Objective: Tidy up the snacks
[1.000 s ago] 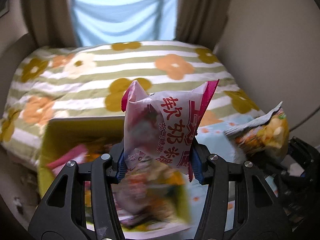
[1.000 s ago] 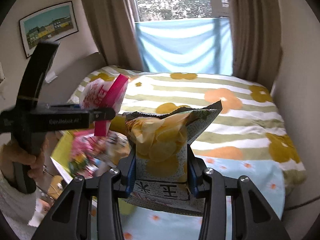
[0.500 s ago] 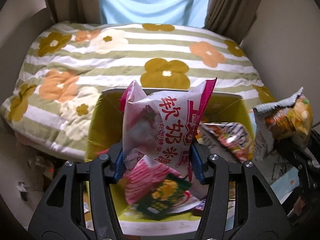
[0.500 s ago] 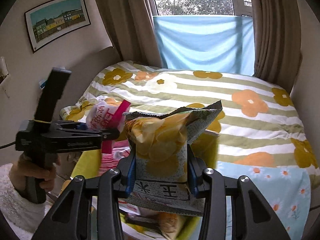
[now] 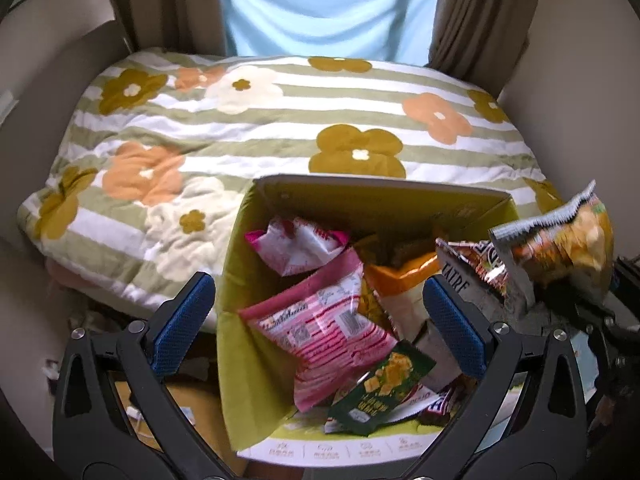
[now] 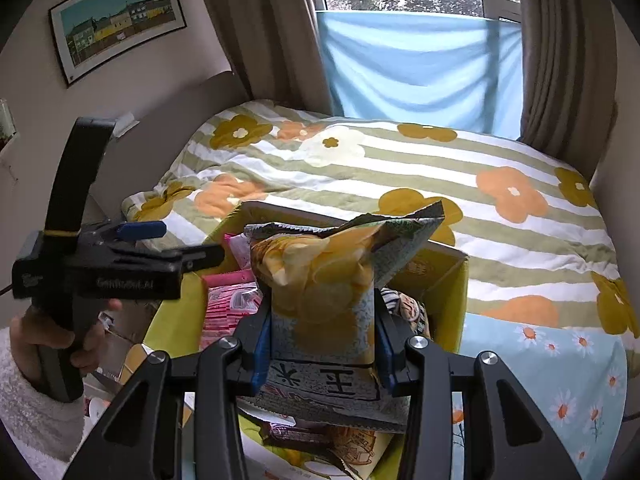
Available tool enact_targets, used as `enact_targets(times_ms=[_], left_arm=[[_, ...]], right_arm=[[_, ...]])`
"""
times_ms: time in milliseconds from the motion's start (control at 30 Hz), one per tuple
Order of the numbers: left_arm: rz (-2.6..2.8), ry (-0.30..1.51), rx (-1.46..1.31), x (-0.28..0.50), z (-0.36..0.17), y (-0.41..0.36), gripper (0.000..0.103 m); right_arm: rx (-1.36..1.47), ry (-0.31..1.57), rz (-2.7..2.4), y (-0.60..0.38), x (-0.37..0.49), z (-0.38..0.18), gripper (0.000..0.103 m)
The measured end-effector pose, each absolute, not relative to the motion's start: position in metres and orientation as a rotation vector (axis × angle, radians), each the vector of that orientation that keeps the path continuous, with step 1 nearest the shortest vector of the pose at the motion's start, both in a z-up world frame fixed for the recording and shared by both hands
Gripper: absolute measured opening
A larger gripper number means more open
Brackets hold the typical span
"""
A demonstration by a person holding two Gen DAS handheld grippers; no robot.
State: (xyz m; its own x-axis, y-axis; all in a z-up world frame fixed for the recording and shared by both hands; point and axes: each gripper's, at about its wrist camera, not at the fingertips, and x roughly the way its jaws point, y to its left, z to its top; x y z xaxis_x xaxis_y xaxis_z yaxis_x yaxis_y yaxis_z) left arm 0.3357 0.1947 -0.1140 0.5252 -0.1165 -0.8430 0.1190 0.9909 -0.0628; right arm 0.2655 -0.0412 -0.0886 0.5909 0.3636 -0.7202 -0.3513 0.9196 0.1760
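Note:
My left gripper [image 5: 320, 316] is open and empty above a yellow-green cardboard box [image 5: 360, 192] full of snack packets. The white and pink candy bag [image 5: 296, 246] lies inside the box near its far left corner. A pink striped packet [image 5: 324, 328] and a dark green packet [image 5: 380, 392] lie in front of it. My right gripper [image 6: 322, 340] is shut on a yellow chip bag [image 6: 324, 280], held upright over the box [image 6: 444, 268]. The chip bag also shows at the right of the left wrist view [image 5: 560, 236]. The left gripper shows in the right wrist view [image 6: 160, 244].
The box sits at the foot of a bed with a striped flower quilt [image 5: 280, 120]. A light blue daisy cloth [image 6: 560, 360] lies right of the box. Brown curtains [image 6: 560, 60] and a blue window cloth [image 6: 420, 64] are behind. A framed picture [image 6: 116, 28] hangs at the left.
My left gripper opened and let go of the white and pink candy bag, which dropped into the box. My right gripper moved over the box with the chip bag.

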Motion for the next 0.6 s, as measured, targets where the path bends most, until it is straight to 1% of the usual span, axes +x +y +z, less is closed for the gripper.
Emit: enact_targets(times_ms=[167,267,333,367,400,433,600], left_arm=[[-0.129,1.01,0.014,0.331,-0.113,0.193,0.103],[-0.125,1.011,0.015,0.327,-0.112,0.19,0.103],[-0.121,1.014,0.022,0.324,-0.113,0.191,0.103],[-0.117,1.014,0.025,0.323,-0.114,0.191,0.103],[-0.11,1.014,0.029,0.322,-0.114,0.192,0.103],[-0.105,1.014,0.031,0.321,-0.115,0.194,0.103],[-0.099,1.017,0.034,0.317,-0.12,0.2,0.103]], right_arm=[[-0.02,0.838,0.424,-0.032,0.271,-0.086,0.039],[-0.029,0.87,0.438,-0.025,0.277,-0.091,0.041],[-0.037,0.893,0.435,-0.02,0.28,-0.096,0.058],[-0.042,0.897,0.431,-0.019,0.279,-0.097,0.08],[-0.052,0.898,0.413,-0.019,0.277,-0.099,0.098],[-0.061,0.895,0.395,-0.02,0.275,-0.1,0.101],[-0.056,0.886,0.336,-0.03,0.264,-0.102,0.101]])
